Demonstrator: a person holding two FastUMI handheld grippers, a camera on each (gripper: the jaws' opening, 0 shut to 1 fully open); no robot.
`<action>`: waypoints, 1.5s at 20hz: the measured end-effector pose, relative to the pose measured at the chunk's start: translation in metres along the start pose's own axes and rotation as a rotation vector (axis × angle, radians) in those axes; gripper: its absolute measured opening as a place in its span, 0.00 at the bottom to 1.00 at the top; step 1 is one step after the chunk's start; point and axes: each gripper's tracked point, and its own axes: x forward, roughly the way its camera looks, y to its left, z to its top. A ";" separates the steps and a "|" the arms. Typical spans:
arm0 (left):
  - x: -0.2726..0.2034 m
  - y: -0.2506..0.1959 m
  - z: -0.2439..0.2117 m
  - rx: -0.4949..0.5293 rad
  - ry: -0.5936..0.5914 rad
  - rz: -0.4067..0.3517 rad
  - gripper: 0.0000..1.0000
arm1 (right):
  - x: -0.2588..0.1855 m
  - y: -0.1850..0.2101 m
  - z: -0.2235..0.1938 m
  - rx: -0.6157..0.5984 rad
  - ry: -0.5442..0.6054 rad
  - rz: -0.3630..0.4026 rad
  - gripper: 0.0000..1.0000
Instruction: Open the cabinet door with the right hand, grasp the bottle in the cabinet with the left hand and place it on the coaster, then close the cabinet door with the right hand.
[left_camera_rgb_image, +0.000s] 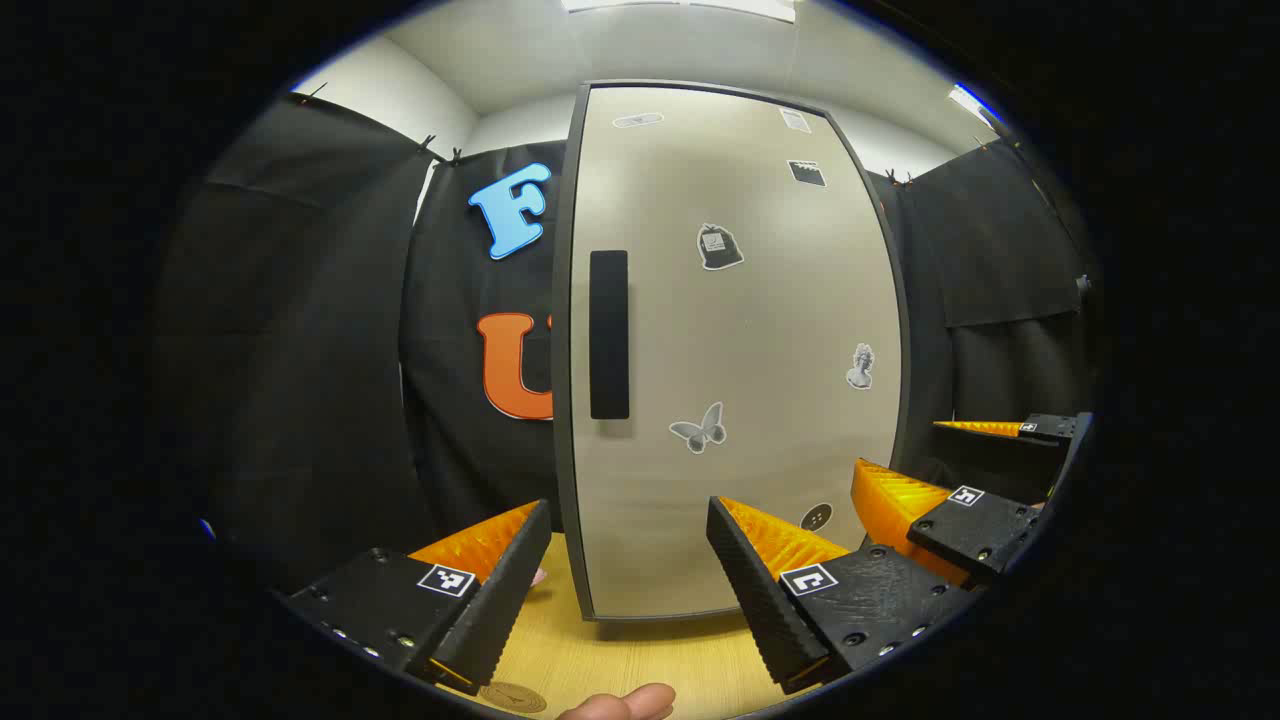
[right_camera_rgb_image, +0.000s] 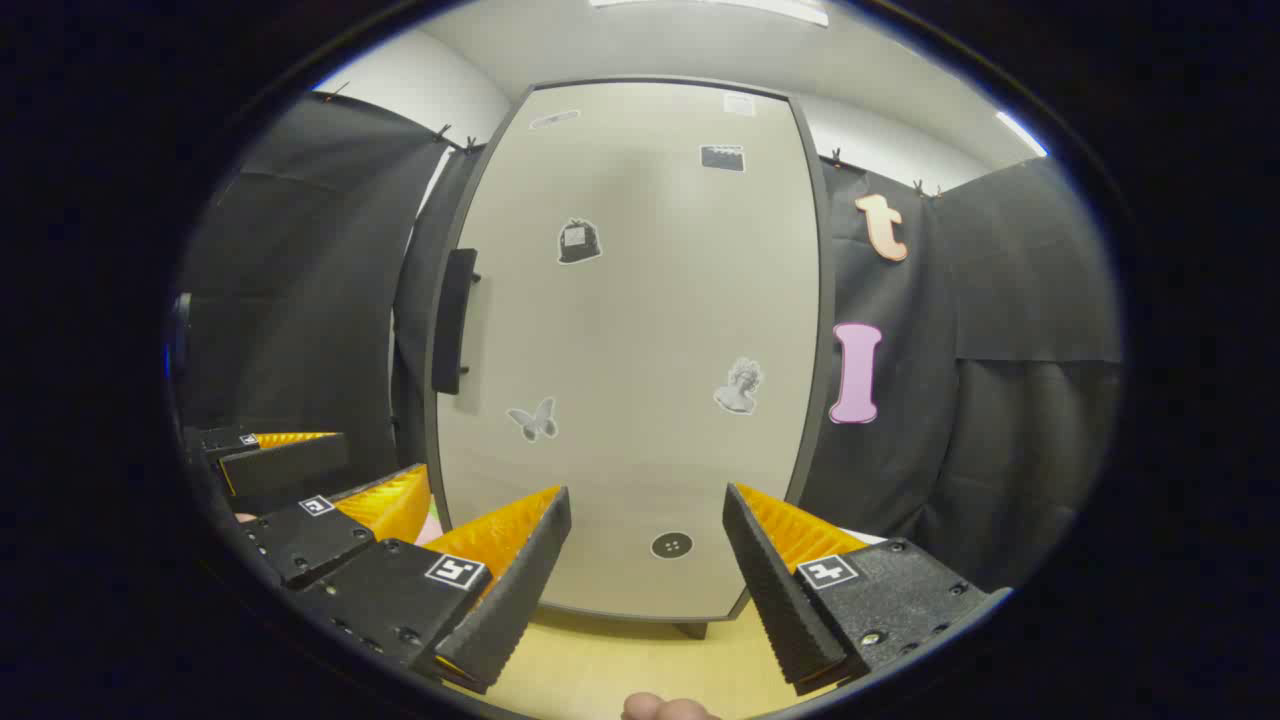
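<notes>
Facing both tools is the tall beige cabinet door (left_camera_rgb_image: 735, 350) with its dark frame and scattered stickers, sitting shut, so whatever bottle is standing inside is staying hidden. The left tool (left_camera_rgb_image: 628, 570) and right tool (right_camera_rgb_image: 645, 560) are both hanging with fingers spread apart, gripping nothing, above the pale wooden table (left_camera_rgb_image: 640, 660). The black vertical bar handle (left_camera_rgb_image: 609, 335) is sitting at the door's edge; a shallow pinch there is risking a slip. A round brownish disc (left_camera_rgb_image: 512, 697), possibly the coaster, is lying at the table's near edge.
</notes>
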 end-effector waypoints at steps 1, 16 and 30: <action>-0.001 0.002 0.000 -0.001 0.001 0.006 0.95 | 0.002 0.000 0.001 0.000 -0.002 0.000 0.99; -0.041 0.086 -0.013 0.018 0.038 0.185 0.95 | 0.066 0.080 0.066 -0.050 -0.124 0.176 0.99; -0.096 0.176 -0.038 -0.012 0.094 0.396 0.95 | 0.114 0.176 0.106 -0.093 -0.134 0.260 0.69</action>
